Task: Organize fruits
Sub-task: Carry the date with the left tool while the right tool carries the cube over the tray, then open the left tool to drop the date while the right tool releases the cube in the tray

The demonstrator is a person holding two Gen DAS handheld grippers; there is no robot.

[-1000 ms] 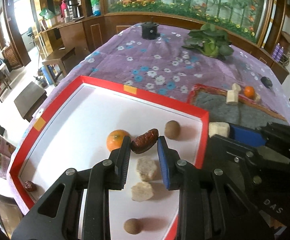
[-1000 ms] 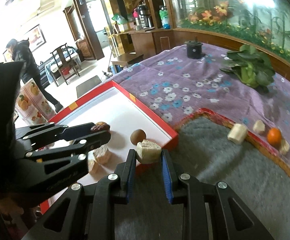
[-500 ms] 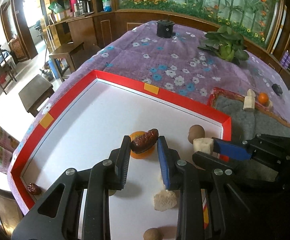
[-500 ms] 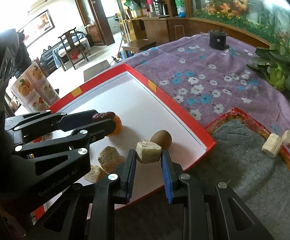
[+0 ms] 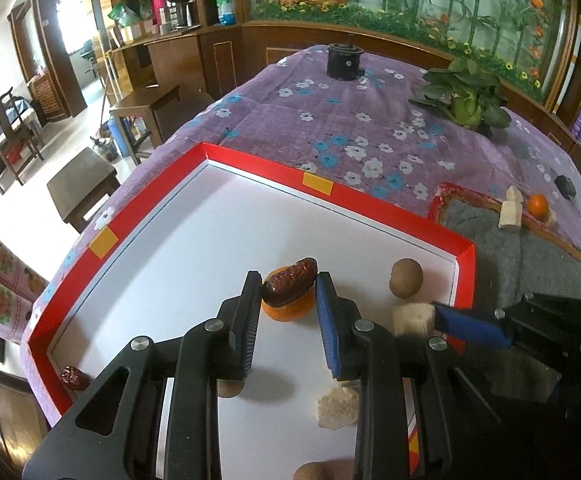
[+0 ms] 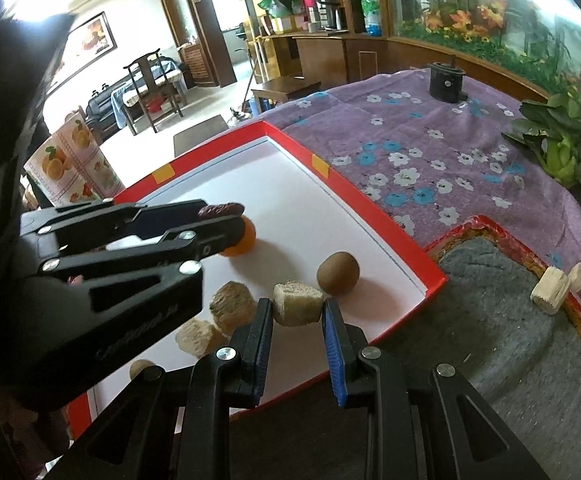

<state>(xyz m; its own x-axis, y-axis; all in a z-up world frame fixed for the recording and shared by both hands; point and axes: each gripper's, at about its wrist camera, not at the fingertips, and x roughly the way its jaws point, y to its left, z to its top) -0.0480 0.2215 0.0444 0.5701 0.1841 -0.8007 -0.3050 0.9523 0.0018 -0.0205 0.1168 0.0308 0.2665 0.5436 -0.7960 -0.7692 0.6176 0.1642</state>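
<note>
Left gripper (image 5: pixel 288 288) clamps date (image 5: pixel 289 287); right gripper (image 6: pixel 296 312) (pale chunk (image 6: pixel 296 309)).

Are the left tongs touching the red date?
Touching. In the left wrist view the left tongs pinch the red date between both pads, above the orange.

Left gripper (image 5: pixel 288 286): black plastic linkage arms with silver round-head screws; one finger pad black and ribbed, the other blue. Right gripper (image 6: pixel 296 306): same build, blue pads. Faint embossed lettering on the left gripper's body, at 8 o'clock in the right wrist view.
</note>
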